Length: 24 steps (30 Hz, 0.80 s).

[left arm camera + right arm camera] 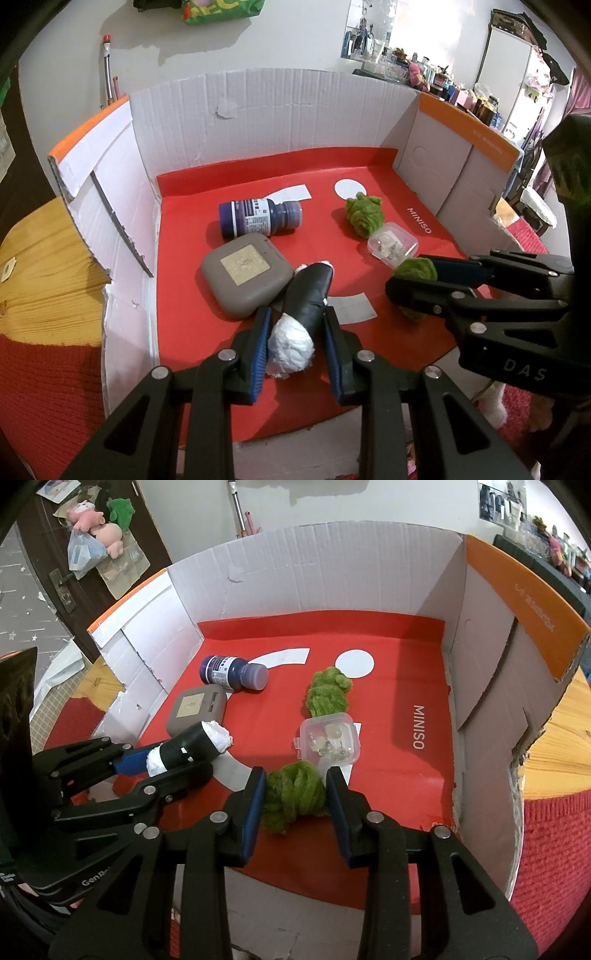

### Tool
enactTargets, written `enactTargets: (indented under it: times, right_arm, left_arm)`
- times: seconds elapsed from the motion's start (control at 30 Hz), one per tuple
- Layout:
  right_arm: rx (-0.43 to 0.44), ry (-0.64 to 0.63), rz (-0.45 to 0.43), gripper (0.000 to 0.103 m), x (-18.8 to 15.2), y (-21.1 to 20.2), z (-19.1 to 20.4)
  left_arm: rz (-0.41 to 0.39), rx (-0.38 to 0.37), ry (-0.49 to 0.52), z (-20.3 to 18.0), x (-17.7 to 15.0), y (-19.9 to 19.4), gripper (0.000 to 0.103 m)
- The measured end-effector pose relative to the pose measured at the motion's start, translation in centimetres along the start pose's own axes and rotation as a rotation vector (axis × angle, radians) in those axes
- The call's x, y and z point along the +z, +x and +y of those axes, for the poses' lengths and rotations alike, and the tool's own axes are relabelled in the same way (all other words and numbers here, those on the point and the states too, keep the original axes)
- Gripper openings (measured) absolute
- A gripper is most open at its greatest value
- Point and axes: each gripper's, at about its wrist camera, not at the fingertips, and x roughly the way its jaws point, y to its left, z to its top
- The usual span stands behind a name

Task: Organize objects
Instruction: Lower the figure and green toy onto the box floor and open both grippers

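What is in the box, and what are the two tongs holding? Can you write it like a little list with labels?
place: cardboard box with a red floor
left tongs: shut on the black roll with white stuffing
right tongs: shut on a green yarn ball
lying loose: purple bottle on its side, grey case, second green yarn ball, clear plastic box
touching: clear plastic box against the second green yarn ball
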Motion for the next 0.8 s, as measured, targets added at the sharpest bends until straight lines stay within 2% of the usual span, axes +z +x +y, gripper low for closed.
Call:
enactTargets:
  times: [0.13, 0.27, 0.63, 0.8]
  right_arm:
    - [-0.002, -0.001, -0.002, 0.035, 0.0, -0.1, 0.0]
    - [-0.007, 0.000, -0.012, 0.048, 0.0, -0.4, -0.1]
    - [-0.003, 0.002, -0.025, 0.049, -0.1, -1.0, -0.3]
    - [-0.001, 0.000, -0.035, 0.052, -0.2, -1.5, -0.1]
  left_arm:
    - [-0.001, 0.000, -0.005, 0.1, 0.1, 0.0, 0.030]
    - [-0.002, 0.003, -0.011, 0.2, 0.0, -0.2, 0.030]
    - [-0.021, 0.020, -0.015, 0.2, -0.2, -0.9, 0.040]
    - [-0.034, 0.027, -0.016, 0.1, -0.3, -1.4, 0.045]
